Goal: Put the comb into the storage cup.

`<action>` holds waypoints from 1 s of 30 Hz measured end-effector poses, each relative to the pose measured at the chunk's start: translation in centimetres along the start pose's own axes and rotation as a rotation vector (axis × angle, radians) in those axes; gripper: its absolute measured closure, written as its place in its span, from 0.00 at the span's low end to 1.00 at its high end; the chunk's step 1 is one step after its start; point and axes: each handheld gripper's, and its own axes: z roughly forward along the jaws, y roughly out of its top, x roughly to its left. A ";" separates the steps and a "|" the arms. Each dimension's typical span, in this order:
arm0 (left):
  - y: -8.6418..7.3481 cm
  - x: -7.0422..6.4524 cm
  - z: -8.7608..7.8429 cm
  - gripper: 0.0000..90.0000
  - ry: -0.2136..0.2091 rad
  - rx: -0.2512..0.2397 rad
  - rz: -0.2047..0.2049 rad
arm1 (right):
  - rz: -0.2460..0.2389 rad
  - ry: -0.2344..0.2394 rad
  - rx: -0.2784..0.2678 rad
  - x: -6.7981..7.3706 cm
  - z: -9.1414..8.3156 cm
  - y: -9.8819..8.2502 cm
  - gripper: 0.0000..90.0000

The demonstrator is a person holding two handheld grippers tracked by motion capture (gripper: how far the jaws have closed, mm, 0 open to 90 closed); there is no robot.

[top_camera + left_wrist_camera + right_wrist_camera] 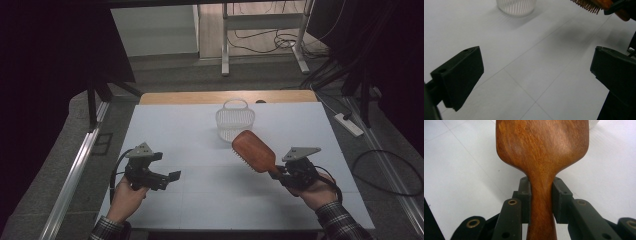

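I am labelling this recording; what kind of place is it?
Probably a lab recording booth: black curtains beside a white table, loose cables and a power strip on the floor.

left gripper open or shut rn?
Open. The left gripper has its jaws wide apart in its own view, with bare white table between them and nothing held.

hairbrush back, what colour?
Reddish-brown wood with visible grain on the hairbrush; clearest in the right gripper view.
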 end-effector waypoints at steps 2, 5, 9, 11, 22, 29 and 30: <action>0.4 -0.1 0.3 0.00 -0.008 -0.005 0.003 | -0.002 0.002 -0.005 0.0 0.0 0.1 0.80; 1.0 -0.2 0.7 0.00 -0.020 -0.013 0.007 | 0.000 0.000 -0.014 0.2 -0.1 0.2 0.80; 1.6 -0.4 1.1 0.00 -0.034 -0.017 0.012 | -0.008 -0.003 -0.026 0.3 -0.2 0.4 0.80; 2.0 -0.6 1.4 0.00 -0.040 -0.021 0.013 | -0.006 -0.003 -0.028 0.4 -0.2 0.5 0.80; 3.0 -1.0 2.7 0.00 -0.070 -0.013 0.017 | -0.024 -0.002 -0.059 1.0 0.0 1.2 0.80; 3.5 -0.9 3.6 0.00 -0.089 -0.015 0.000 | -0.043 0.007 -0.071 1.6 0.3 1.6 0.80; 3.6 -0.9 3.6 0.00 -0.092 -0.017 -0.003 | -0.043 0.010 -0.071 1.7 0.3 1.7 0.80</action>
